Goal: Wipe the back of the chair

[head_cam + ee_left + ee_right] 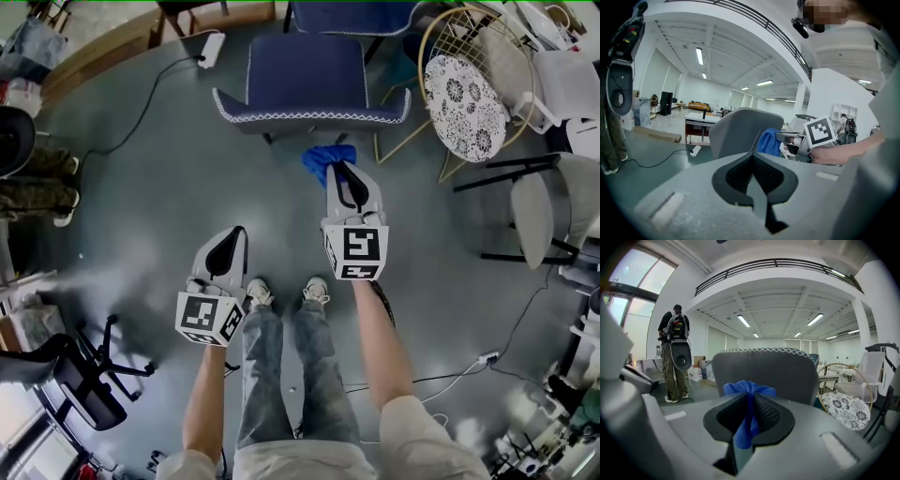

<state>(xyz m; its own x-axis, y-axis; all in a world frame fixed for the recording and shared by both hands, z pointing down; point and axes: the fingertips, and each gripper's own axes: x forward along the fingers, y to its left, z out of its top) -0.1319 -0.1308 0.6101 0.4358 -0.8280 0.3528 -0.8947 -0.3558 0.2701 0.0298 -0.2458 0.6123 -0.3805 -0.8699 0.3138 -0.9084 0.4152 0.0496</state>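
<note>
A blue upholstered chair with white-trimmed back stands ahead of me; in the right gripper view its back fills the middle. My right gripper is shut on a blue cloth, which bunches out past the jaws just short of the chair back. My left gripper hangs lower and to the left, shut with nothing in it. From the left gripper view the chair back, the cloth and the right gripper's marker cube show ahead.
A gold wire chair with a patterned cushion stands to the right, and white chairs beyond it. A black office chair is at lower left. Cables and a power strip lie on the grey floor. A person stands at left.
</note>
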